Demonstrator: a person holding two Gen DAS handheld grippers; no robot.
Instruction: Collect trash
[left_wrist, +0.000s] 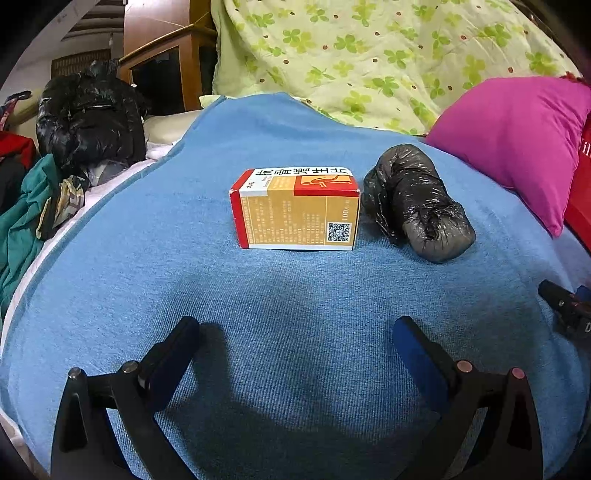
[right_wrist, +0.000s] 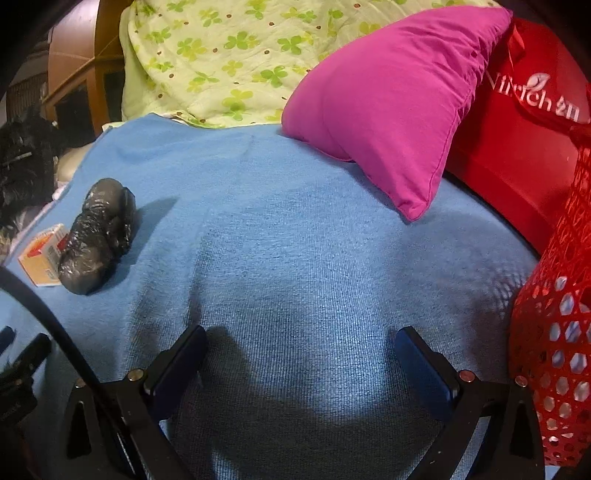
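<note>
- Nothing collected yet, by my read: box (left_wrist: 295, 208) and wad (left_wrist: 417, 203) both sit mid-frame on the blue blanket (left_wrist: 295, 302), just beside each other.
- My left hand-held gripper (left_wrist: 295, 332): fingers apart, empty, lined up on the box.
- Right hand-held gripper (right_wrist: 301, 341): apart, empty, over bare blanket.
- Red mesh basket (right_wrist: 554, 350) at right edge, likely the bin.
- Box: Chinese print, QR code, "100". Red bag (right_wrist: 517, 147) reads "Vinich", partly.

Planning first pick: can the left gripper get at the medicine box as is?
Probably yes. The left gripper is open and points at the medicine box, with only bare blue blanket between. The black bag roll lies beside the box, clear of the approach.
</note>
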